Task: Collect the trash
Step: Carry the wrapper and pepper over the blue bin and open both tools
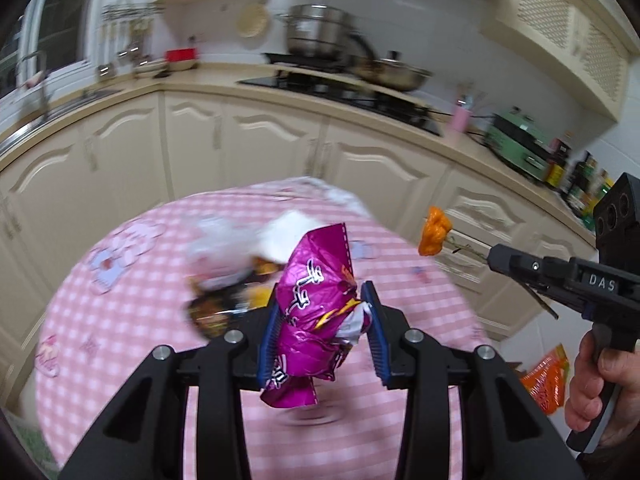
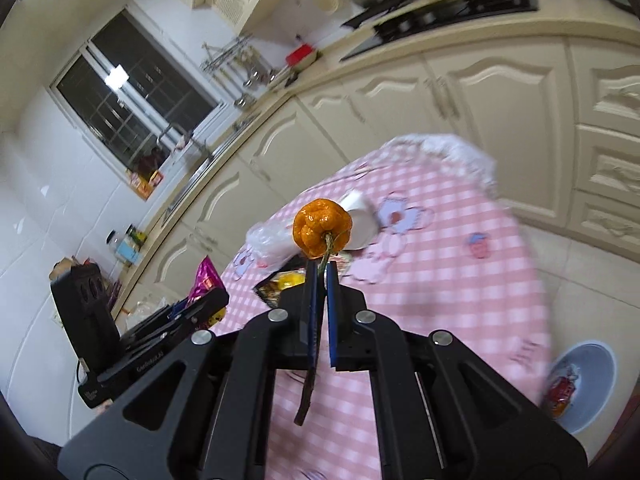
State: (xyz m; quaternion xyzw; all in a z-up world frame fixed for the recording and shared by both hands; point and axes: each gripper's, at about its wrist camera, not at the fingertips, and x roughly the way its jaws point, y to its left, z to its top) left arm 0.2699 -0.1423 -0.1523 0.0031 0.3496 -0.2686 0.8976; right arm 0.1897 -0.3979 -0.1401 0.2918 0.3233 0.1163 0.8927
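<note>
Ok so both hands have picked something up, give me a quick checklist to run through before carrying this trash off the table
1. Left hand-held gripper clamped on the purple snack wrapper: ok, pads press on both sides.
2. Right hand-held gripper holding the orange dried fruit: ok, but only by its thin stem, so it may swing.
3. Both loads clear of the pink checked tablecloth: ok, both are lifted.
4. Trash left on the table: not ok, a dark snack packet, clear plastic and a white paper cup remain.
5. Drop-off spot: cannot tell; a bowl on the floor holds a wrapper, but whether it is the bin is unclear.
</note>
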